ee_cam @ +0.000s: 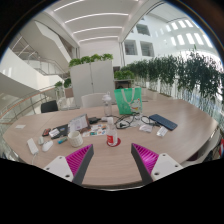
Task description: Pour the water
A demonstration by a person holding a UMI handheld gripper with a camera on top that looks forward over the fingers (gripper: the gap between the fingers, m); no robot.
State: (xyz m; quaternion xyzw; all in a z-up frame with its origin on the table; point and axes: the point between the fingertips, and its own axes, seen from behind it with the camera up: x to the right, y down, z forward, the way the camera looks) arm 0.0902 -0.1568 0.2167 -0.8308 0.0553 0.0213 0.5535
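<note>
gripper view: gripper open, nothing between its pink pads, held above the near edge of the counter.
open room: bare wood lies ahead of the fingers up to the clutter.
containers: green bottle upright beyond the fingers, contents unclear; white cup just ahead, near a red item.
far edge: dark tablet, plants.

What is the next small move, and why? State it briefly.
Probably advance the gripper straight ahead: its jaws stand open and empty, the red-and-white item sits just ahead, and the green containers stand beyond it.
</note>
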